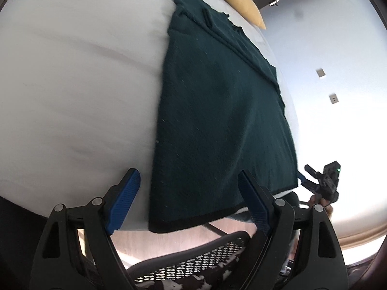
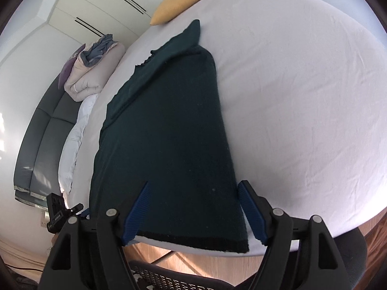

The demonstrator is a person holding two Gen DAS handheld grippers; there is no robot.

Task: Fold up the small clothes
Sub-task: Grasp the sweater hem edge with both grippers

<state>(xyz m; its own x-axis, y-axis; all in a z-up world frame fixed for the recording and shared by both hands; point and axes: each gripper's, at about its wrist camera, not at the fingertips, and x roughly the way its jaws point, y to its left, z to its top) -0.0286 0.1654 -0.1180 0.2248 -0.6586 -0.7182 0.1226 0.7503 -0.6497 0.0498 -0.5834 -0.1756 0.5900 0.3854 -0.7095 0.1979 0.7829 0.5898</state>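
Note:
A dark green knitted garment lies folded lengthwise on the white bed sheet, its black hem hanging a little over the near edge. It also shows in the right wrist view. My left gripper is open, its blue pads either side of the hem's left corner, not touching it. My right gripper is open above the hem's right part, one pad over the cloth and one just past its right edge. The right gripper also shows in the left wrist view, beside the garment's right corner.
A yellow pillow lies at the far end of the bed. A folded duvet sits on a grey sofa to the left. A mesh office chair stands below the bed edge on the wooden floor.

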